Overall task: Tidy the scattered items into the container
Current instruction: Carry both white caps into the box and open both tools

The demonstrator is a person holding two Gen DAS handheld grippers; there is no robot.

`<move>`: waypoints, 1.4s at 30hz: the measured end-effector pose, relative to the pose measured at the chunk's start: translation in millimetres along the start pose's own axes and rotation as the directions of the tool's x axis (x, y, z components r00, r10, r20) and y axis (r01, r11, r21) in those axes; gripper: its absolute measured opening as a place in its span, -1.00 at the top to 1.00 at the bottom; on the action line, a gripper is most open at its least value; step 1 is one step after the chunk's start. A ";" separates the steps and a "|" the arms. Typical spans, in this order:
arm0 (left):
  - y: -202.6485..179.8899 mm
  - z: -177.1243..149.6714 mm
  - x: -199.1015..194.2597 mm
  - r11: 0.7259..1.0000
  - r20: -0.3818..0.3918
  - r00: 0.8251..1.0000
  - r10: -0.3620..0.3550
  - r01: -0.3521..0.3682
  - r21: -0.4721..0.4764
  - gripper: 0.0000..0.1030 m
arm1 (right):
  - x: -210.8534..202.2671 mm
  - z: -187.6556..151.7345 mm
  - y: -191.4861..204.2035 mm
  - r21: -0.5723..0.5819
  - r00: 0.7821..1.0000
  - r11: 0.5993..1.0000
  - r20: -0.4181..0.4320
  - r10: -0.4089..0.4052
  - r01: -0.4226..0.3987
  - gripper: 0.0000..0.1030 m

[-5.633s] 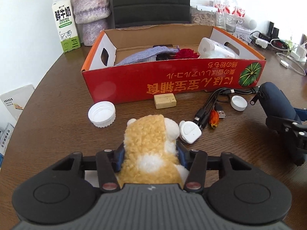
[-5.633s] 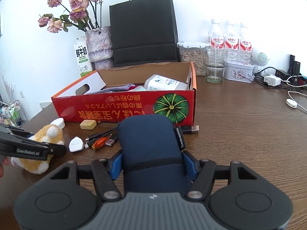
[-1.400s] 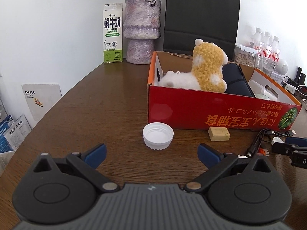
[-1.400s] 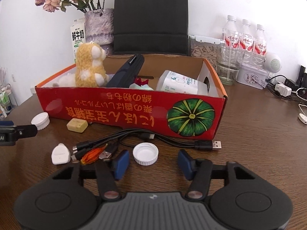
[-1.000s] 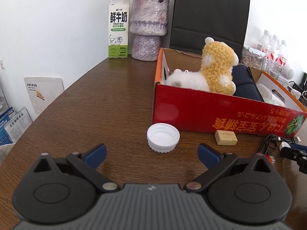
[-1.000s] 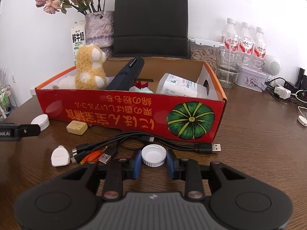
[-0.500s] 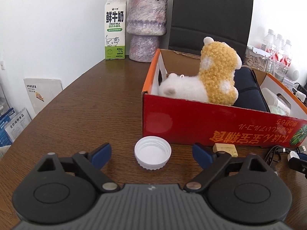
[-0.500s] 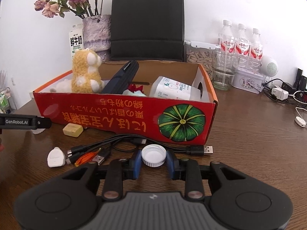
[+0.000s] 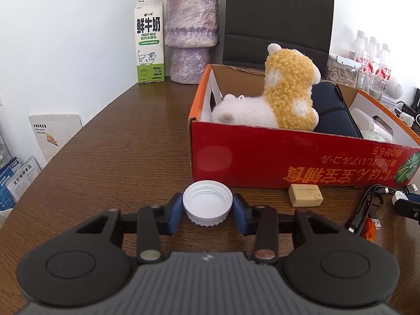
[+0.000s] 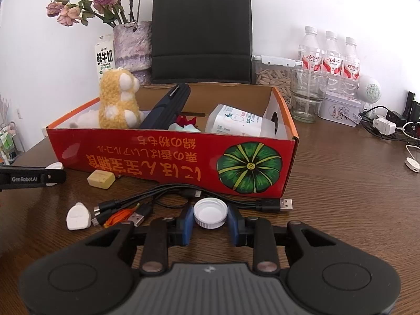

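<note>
The left gripper (image 9: 207, 208) pinches a large white cap (image 9: 207, 204) (open side up, ribbed wall) on the tabletop (image 9: 118, 162), the red box (image 9: 288, 162) at its 1 o'clock; the right gripper (image 10: 210, 218) pinches a smaller white cap (image 10: 210, 213), black cables (image 10: 168, 197) at its 10 o'clock, the box at 12.

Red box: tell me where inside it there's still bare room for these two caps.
Inside the red box, bare cardboard shows only along the back wall, behind the white packet and beside the dark pouch. The left end is crowded: yellow plush on the white plush.
</note>
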State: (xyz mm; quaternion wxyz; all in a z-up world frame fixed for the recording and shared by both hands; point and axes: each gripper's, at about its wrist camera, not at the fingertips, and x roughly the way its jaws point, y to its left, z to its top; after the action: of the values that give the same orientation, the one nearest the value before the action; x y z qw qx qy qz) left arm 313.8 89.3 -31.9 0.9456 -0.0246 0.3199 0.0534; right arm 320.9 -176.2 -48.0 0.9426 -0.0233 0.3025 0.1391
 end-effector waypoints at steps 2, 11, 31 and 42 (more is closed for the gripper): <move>0.7 -0.4 -1.8 1.000 0.002 1.000 -0.005 0.005 -0.002 0.20 | -0.5 -0.1 -0.3 0.004 1.000 1.000 0.004 -0.001 0.001 0.48; 3.3 -4.1 -16.1 0.999 0.035 0.999 -0.005 0.006 -0.034 0.20 | -8.1 -0.8 -1.0 0.007 0.999 1.000 0.035 0.012 -0.012 0.48; -51.4 35.4 -96.2 0.973 0.248 0.941 -0.229 0.230 0.026 0.20 | -62.1 40.9 -7.3 0.025 0.978 0.997 0.197 0.068 -0.075 0.48; -83.0 78.6 -73.2 0.956 0.306 0.909 -0.284 0.292 0.021 0.20 | -45.0 93.8 -11.8 0.038 0.961 0.997 0.269 0.058 -0.070 0.48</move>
State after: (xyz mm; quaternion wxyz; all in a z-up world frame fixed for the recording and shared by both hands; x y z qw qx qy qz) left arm 313.1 7.0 76.1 0.9807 -0.0747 0.1620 -0.0795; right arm 342.0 -186.7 54.0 0.9702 0.0276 0.1761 0.1642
